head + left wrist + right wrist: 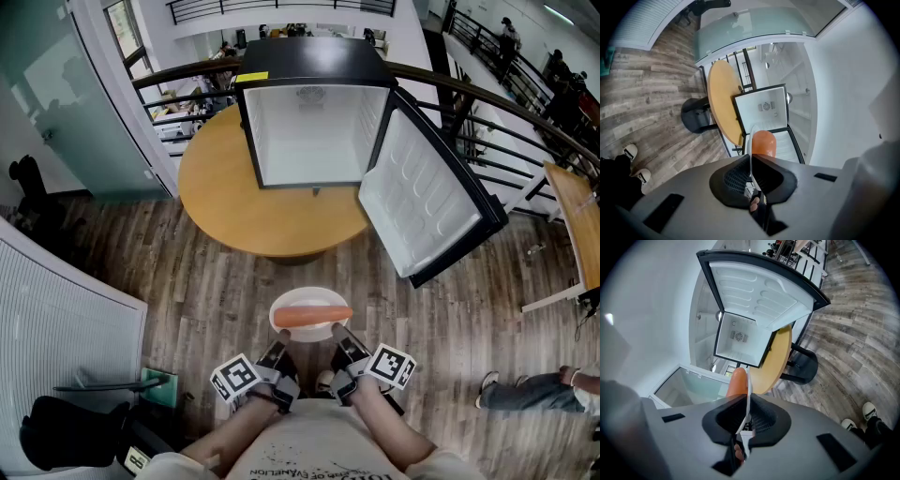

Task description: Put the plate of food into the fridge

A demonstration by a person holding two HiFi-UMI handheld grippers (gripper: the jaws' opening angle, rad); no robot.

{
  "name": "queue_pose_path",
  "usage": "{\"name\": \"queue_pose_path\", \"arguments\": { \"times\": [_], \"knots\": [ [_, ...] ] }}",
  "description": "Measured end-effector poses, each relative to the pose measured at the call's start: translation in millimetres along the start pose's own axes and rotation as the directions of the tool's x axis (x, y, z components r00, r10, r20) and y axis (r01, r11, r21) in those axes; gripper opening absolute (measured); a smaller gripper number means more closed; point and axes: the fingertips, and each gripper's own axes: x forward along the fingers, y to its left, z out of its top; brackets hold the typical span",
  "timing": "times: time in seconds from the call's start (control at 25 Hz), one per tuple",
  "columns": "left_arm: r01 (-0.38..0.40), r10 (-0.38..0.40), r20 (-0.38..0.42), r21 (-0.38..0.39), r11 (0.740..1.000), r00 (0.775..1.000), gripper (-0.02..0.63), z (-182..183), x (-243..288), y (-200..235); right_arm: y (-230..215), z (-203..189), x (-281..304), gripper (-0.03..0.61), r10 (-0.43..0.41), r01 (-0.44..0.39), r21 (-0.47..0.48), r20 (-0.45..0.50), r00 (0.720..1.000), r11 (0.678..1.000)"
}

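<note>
**Plate held by both grippers, short of the open fridge**

At the far left of the head view, a black chair (64,433) stands on the wood-plank floor (187,281), below a ribbed white panel.

The left gripper (278,349) comes next. Its own view shows its jaws closed on the near rim of the white plate (278,309), with the thin edge pinched between the two dark pads. A piece of orange food (313,317), long and rounded like a carrot, lies across the plate. In the left gripper view it shows just past the jaws.

The plate hangs in the air over the floor, close in front of the person's body and well apart from the fridge.

Up the frame, a round wooden table (220,202) carries the small black fridge (314,66). The fridge's white interior is bare — it faces the person.

The right gripper (345,345) sits just beside the left one. Its jaws are also clamped on the plate's near rim — its view shows the white edge running down between the pads, with the orange food beyond them.

Further right, the fridge door (427,187) stands swung wide open, with its moulded white inner face showing. A dark railing (506,112) curves behind it. At the right edge, another person's legs (525,389) reach into view.
</note>
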Motion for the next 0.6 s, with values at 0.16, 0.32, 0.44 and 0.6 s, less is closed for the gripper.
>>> {"name": "queue_pose_path", "arguments": {
  "times": [0.16, 0.32, 0.44, 0.6],
  "knots": [
    [-0.025, 0.025, -0.004, -0.014, 1.0, 1.0, 0.032, -1.3, -2.8, 4.1, -1.1, -3.3, -1.5, 0.041, -0.01, 0.01, 0.028, 0.005, 1.0, 1.0],
    [-0.065, 0.065, -0.011, -0.025, 0.998, 0.998, 0.032, -2.4, -7.0, 9.1, 1.5, -3.7, -1.8, 0.041, 0.003, -0.003, 0.016, 0.008, 1.0, 1.0],
    [-0.072, 0.072, -0.017, -0.029, 0.997, 0.997, 0.032, -2.1, -9.0, 10.6, 1.8, -5.3, -2.1, 0.041, -0.001, 0.001, 0.015, 0.011, 1.0, 1.0],
    [-0.05, 0.049, -0.025, -0.029, 0.998, 0.998, 0.032, 0.7, -8.7, 9.0, 3.4, -8.2, -1.4, 0.041, -0.001, 0.001, 0.034, 0.019, 1.0, 0.999]
  ]
}}
